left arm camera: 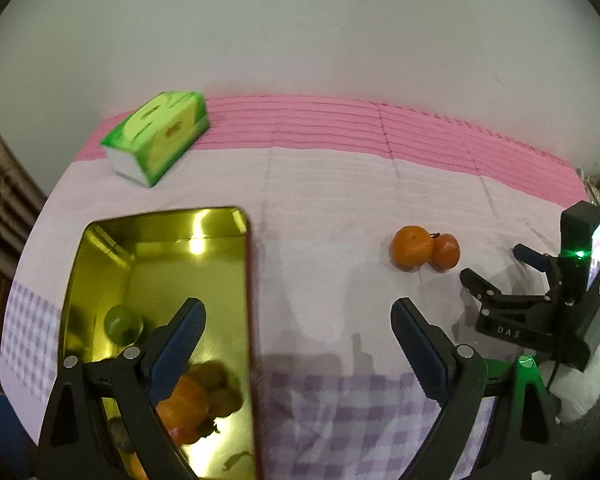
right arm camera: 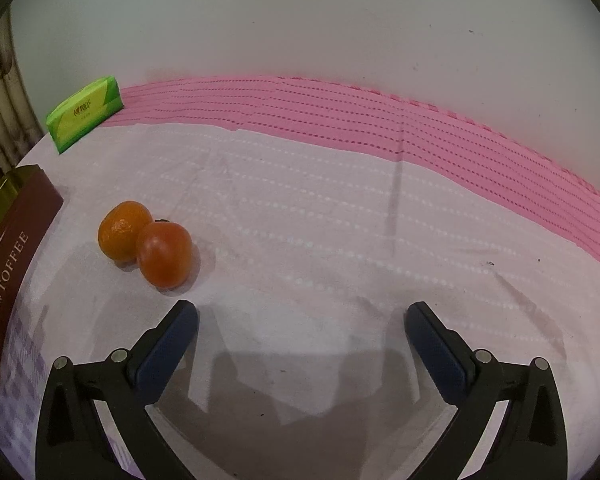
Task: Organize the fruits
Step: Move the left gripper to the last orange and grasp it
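An orange mandarin [left arm camera: 412, 246] [right arm camera: 122, 230] and a redder, smoother fruit [left arm camera: 446, 250] [right arm camera: 164, 254] lie touching on the pale cloth. A gold tin [left arm camera: 100, 248], maroon outside and marked TOFFEE [right arm camera: 16, 220], lies open at the left. It holds a green fruit [left arm camera: 122, 324], an orange fruit [left arm camera: 184, 408] and some brownish ones [left arm camera: 220, 392]. My left gripper [left arm camera: 298, 308] is open and empty, its left finger above the tin and its right finger over the cloth. My right gripper [right arm camera: 302, 312] [left arm camera: 496, 264] stands open and empty, just to the right of the two loose fruits.
A green tissue pack [left arm camera: 158, 136] [right arm camera: 84, 114] lies at the far left near the wall. The cloth turns to a pink striped band [right arm camera: 380, 120] along the white wall. Purple checks cover its near part [left arm camera: 340, 420].
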Available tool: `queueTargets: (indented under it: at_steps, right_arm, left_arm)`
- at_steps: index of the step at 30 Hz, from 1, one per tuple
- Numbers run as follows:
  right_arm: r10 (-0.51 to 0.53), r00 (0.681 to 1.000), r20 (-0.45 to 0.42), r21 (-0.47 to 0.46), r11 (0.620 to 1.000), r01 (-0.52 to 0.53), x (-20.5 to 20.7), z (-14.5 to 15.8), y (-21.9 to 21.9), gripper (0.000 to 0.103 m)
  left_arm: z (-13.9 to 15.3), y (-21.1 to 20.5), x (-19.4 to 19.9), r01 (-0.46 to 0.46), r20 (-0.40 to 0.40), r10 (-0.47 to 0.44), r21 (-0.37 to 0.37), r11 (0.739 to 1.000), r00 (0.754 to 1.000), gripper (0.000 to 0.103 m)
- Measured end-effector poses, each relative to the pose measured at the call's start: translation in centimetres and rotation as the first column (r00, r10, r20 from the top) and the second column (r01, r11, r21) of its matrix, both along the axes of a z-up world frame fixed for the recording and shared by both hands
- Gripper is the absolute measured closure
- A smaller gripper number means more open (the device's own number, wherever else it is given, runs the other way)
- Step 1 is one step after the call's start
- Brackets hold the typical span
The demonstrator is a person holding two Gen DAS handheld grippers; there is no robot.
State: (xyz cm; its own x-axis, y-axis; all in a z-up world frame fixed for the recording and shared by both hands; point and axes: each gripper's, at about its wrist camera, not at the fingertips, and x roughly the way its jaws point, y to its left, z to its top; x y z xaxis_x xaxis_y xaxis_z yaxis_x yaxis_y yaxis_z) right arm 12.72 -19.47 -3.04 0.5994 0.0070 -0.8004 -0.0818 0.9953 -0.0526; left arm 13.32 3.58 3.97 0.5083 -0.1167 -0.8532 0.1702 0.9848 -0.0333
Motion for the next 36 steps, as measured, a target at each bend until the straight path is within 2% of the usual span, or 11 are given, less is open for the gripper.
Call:
queueTargets:
  at_steps: [10, 13, 21, 25, 32, 36]
  right_arm:
    - [-0.001, 1.0, 0.001, 0.0, 1.0, 0.001, -0.2, 0.1, -0.1, 0.0]
    - [-0.001, 1.0, 0.001, -0.001, 1.0, 0.001, -0.3, 0.1, -0.1, 0.0]
    - [-0.001, 1.0, 0.001, 0.0, 1.0, 0.001, 0.1, -0.1, 0.1, 0.0]
    - [-0.001, 1.0, 0.001, -0.001, 1.0, 0.001, 0.1, -0.1, 0.1, 0.0]
    - [-0.002, 1.0, 0.001, -0.001, 1.0, 0.002, 0.1, -0.1, 0.1, 0.0]
    - [-0.003, 1.0, 0.001, -0.001, 1.0, 0.003, 0.1, -0.1, 0.1, 0.0]
  left_arm:
    - [-2.0, -3.5, 2.4, 0.135, -0.045, -0.135, -0.008, 0.991, 0.99, 0.011]
    - [-2.4, -4.2, 3.3, 0.177, -0.064, -0.18, -0.046, 0.983, 0.982, 0.016]
    - [-3.5, -6.1, 5.1, 0.264, -0.104, -0.27, -0.073, 0.962, 0.957, 0.028]
    - [-4.5, -7.1, 5.3, 0.293, -0.12, -0.298, -0.06, 0.954, 0.947, 0.035]
    - [-5.2, -8.2, 5.8, 0.336, -0.123, -0.342, -0.064, 0.94, 0.932, 0.037]
    - [-5.7, -8.7, 6.4, 0.342, -0.133, -0.35, -0.078, 0.936, 0.927, 0.042]
